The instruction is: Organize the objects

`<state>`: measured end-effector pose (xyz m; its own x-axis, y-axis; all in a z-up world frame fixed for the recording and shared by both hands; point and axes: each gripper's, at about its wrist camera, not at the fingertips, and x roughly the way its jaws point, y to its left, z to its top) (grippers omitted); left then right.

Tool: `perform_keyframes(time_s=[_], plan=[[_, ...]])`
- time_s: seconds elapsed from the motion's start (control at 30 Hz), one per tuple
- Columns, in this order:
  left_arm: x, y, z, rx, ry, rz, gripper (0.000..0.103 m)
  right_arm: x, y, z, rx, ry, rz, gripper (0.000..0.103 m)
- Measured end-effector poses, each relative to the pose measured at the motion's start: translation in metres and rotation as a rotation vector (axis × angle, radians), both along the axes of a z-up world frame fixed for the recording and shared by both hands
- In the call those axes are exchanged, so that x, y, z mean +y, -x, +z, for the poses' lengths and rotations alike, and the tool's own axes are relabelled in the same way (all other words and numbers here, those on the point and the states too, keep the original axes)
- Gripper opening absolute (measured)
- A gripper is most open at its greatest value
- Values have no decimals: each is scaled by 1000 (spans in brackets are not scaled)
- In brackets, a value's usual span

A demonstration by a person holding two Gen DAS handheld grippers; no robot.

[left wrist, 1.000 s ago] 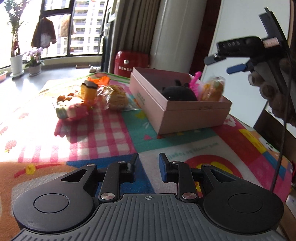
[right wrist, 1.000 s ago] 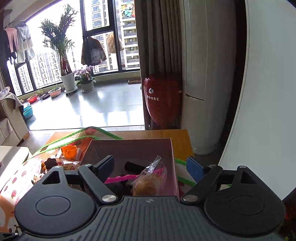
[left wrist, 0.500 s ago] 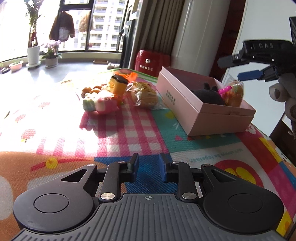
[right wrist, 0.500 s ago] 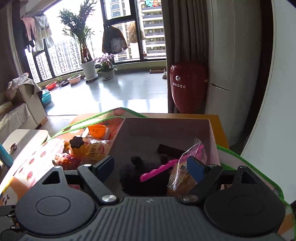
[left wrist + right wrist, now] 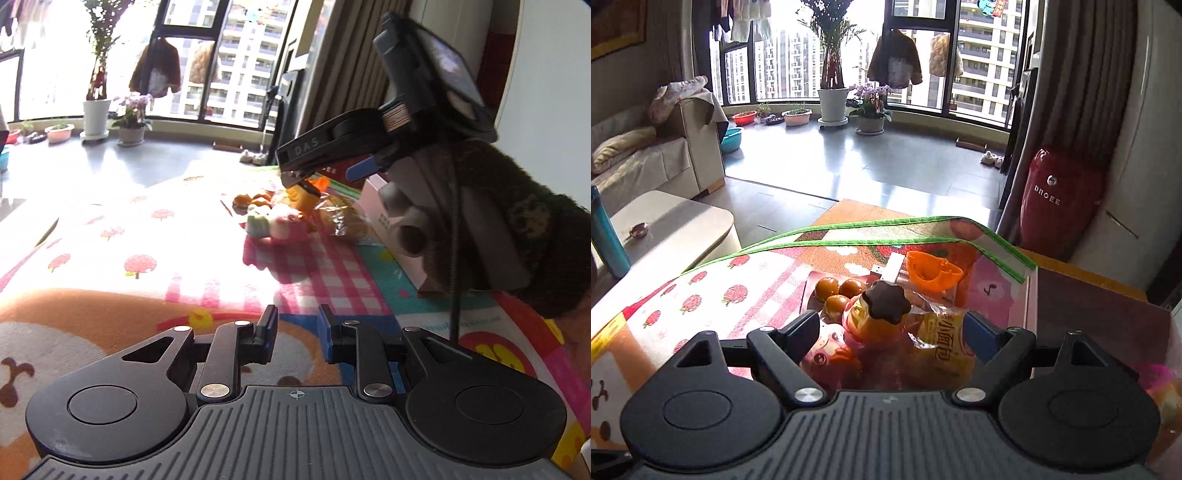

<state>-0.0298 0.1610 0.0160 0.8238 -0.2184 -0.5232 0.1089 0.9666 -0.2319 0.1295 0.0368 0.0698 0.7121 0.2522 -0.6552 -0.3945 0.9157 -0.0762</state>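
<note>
A pile of small things lies on the colourful mat (image 5: 155,236): a pink pig toy (image 5: 827,354), a yellow bottle with a dark flower cap (image 5: 882,306), a wrapped bread packet (image 5: 942,343), three orange balls (image 5: 838,291) and an orange cup (image 5: 932,271). My right gripper (image 5: 892,326) hovers over this pile, its wide jaws closing, with the bottle and packet showing between the fingers but untouched. The pink box (image 5: 1089,306) stands just right of the pile. My left gripper (image 5: 297,330) hangs low over the mat, jaws a narrow gap apart with nothing in them. It sees the right gripper (image 5: 325,171) above the pig toy (image 5: 280,221).
A person's dark fuzzy sleeve (image 5: 517,236) fills the right of the left wrist view and hides most of the box. Beyond the table stand a red appliance (image 5: 1056,199), a white side table (image 5: 672,225) with a blue bottle (image 5: 605,236), and potted plants by the window.
My right gripper has swung left from above the pink box to above the toy pile and sunk a little. The left gripper has drifted left; its jaws kept their narrow gap.
</note>
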Motion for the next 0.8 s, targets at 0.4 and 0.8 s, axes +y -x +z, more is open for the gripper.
perform_keyframes(time_s=[0.4,0.8], plan=[[30,5,1,-10,58,100,25,35,-7,-28,102,76,74,41],[-10,9,3,9,67,-37,26,-32,105,-18,210,2,173,41]])
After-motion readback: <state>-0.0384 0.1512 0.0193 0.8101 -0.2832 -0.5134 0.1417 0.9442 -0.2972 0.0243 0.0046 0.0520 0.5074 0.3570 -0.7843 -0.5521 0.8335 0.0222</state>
